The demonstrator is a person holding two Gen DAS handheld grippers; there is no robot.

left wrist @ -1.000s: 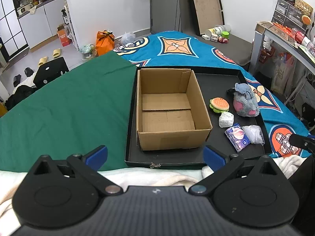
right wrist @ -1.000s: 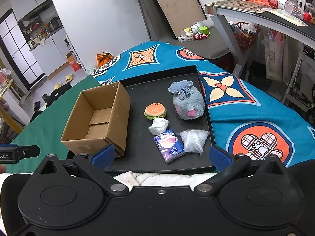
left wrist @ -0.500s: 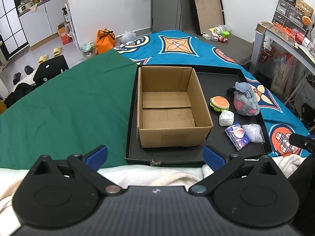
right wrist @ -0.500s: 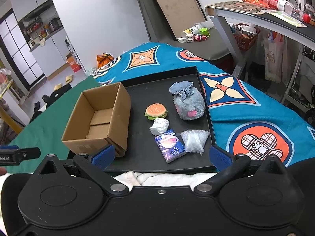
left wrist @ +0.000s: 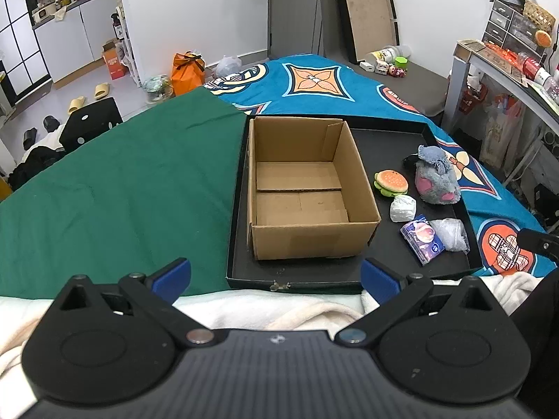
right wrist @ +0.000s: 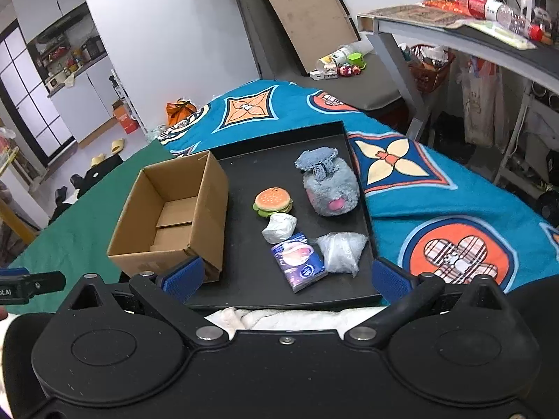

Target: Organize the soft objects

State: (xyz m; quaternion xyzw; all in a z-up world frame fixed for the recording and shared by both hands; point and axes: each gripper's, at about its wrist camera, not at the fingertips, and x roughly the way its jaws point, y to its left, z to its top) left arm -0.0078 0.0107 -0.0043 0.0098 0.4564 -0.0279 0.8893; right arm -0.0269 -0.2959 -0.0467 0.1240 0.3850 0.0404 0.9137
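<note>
An empty cardboard box point(left wrist: 307, 188) point(right wrist: 171, 216) stands on the left of a black tray point(left wrist: 314, 272) point(right wrist: 244, 160). To its right lie a burger plush point(left wrist: 390, 182) point(right wrist: 273, 201), a grey furry plush point(left wrist: 436, 178) point(right wrist: 328, 185), a white wrapped lump point(left wrist: 402, 207) point(right wrist: 279, 227), a blue tissue pack point(left wrist: 422, 238) point(right wrist: 298, 260) and a clear plastic bag point(left wrist: 450, 233) point(right wrist: 343, 251). My left gripper point(left wrist: 276, 276) hangs open before the tray's near edge, below the box. Holding nothing, my right gripper point(right wrist: 286, 274) is open above the near edge, with the tissue pack just beyond it.
The tray rests on a bed with a green cloth point(left wrist: 122, 188) on the left and a blue patterned cover point(right wrist: 436, 209) on the right. A white towel point(left wrist: 279, 310) lies at the near edge. A desk point(right wrist: 471, 42) stands to the right.
Both grippers have shifted slightly forward, towards the tray. Nothing on the tray has moved, and both stay open.
</note>
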